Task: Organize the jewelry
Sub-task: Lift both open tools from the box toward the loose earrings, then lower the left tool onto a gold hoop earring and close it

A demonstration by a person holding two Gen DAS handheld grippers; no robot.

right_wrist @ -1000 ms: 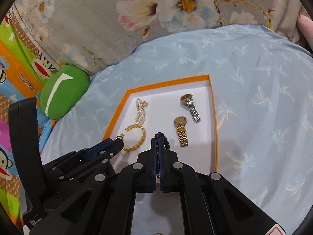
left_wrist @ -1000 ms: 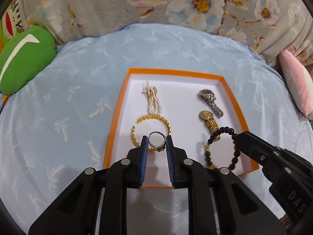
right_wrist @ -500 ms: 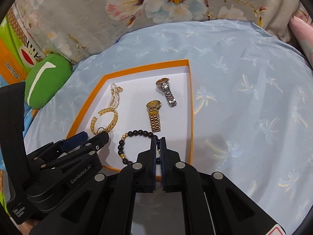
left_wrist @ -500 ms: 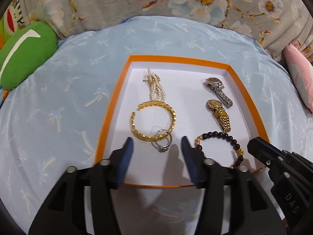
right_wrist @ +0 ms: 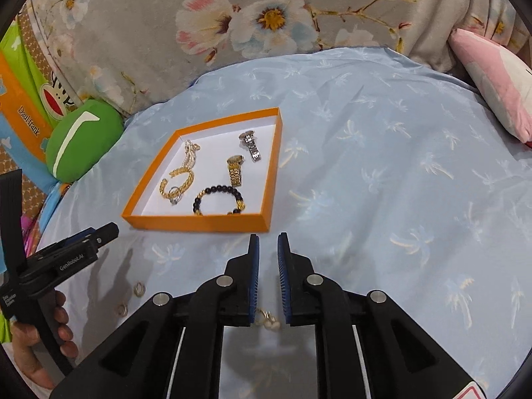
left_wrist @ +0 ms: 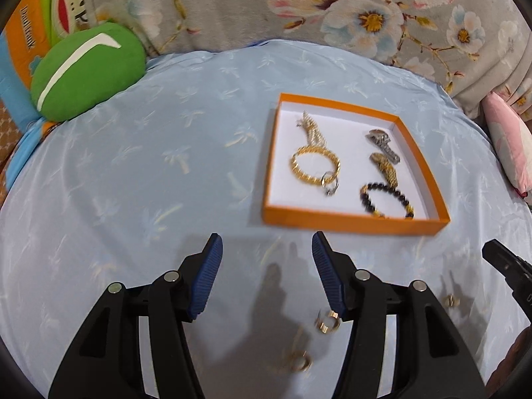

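The left gripper (left_wrist: 266, 266) stands with its blue pads spread wide and nothing between them, poised over the pale blue palm-print cloth (left_wrist: 133, 173); the orange tray (left_wrist: 352, 223) lies ahead of it and a little to its right, well clear of the fingertips; inside the tray, nearest this gripper's side, the gold chain bracelet (left_wrist: 314, 165) rests with a silver ring (left_wrist: 330, 188) lying over its near edge, and a pearl piece (left_wrist: 312, 129) sits just beyond it; to the right of those lie a dark bead bracelet (left_wrist: 387, 199), a gold watch (left_wrist: 385, 166) and, farthest off, a silver watch (left_wrist: 382, 141); below the left gripper's right finger, on the cloth, are small gold earrings (left_wrist: 327, 322), blurred, with another gold piece (left_wrist: 299, 362) closer in. The right gripper (right_wrist: 268, 242) has its jaws only narrowly parted, having just been opening, with nothing between the pads; the tray sits ahead and to its left, its near wall just beyond the fingertips; a small gold and pearl earring (right_wrist: 267, 321) lies on the cloth under the gripper's body, between the finger bases; two more small rings (right_wrist: 139, 288) lie to its left, near a person's hand (right_wrist: 40, 342) gripping the left tool's handle; a green cushion (right_wrist: 83, 139) rests far left, beyond the tray.
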